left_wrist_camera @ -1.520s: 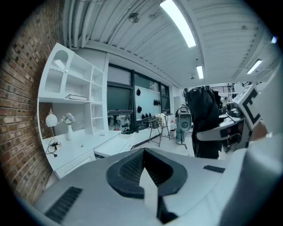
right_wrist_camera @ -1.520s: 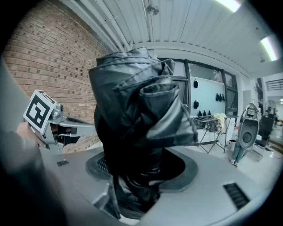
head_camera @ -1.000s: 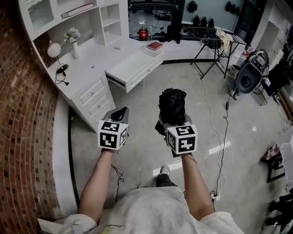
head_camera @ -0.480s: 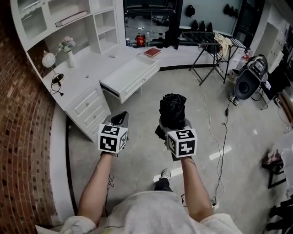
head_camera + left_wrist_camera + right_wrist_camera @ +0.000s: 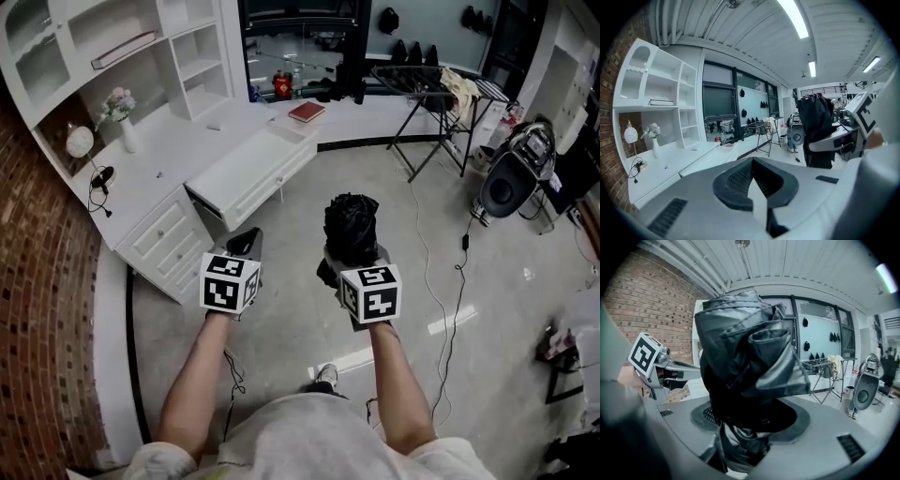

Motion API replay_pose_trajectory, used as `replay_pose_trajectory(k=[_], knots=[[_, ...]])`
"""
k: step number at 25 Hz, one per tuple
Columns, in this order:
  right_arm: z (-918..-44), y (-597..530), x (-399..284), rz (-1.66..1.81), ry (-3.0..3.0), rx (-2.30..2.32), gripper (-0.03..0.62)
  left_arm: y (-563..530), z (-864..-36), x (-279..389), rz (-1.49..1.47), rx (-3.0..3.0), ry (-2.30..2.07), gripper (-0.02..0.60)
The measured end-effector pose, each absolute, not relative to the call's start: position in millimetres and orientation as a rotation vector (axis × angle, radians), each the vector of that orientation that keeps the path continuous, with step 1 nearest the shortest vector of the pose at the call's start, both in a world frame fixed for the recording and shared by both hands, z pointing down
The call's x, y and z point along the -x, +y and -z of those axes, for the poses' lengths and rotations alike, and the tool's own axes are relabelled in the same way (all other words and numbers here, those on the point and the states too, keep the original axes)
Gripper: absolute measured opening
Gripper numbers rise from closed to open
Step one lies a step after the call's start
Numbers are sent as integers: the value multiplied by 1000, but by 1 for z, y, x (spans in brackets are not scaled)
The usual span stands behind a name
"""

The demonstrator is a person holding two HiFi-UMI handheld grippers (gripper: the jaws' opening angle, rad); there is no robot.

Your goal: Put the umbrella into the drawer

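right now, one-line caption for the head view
Right claw holds a folded black umbrella, facing the pulled-out white drawer.

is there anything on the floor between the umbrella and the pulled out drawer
Nothing visible does. The umbrella, clamped in the right hand-held gripper, faces the pulled-out drawer across bare floor. The left hand-held gripper is shut and empty, low and to the left of that line.
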State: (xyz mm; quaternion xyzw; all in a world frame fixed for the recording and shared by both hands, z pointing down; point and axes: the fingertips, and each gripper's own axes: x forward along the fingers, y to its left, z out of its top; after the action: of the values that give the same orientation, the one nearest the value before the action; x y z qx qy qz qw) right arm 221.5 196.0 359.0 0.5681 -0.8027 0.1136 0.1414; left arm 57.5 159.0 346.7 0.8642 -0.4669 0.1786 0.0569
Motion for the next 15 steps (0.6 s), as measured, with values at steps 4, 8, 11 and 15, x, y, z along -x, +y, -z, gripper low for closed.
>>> replay_pose_trajectory(k=[4,8,11,15], knots=[[-358,171,-244,-337,-2336,-1613,256,136,-346,-81,-553,-2604,-1434,-5],[-358,152,-263,-336,-2348,-1578,255,119,-344,-102,-559,-2588,-1454,-5],[-360,143,-274,-340,-2358,-1560,256,111,-346,-113,-559,-2573,-1465,-5],[-364,132,-283,-349,-2372,-1535,256,103,-350,-122,-561,-2550,-1484,-5]])
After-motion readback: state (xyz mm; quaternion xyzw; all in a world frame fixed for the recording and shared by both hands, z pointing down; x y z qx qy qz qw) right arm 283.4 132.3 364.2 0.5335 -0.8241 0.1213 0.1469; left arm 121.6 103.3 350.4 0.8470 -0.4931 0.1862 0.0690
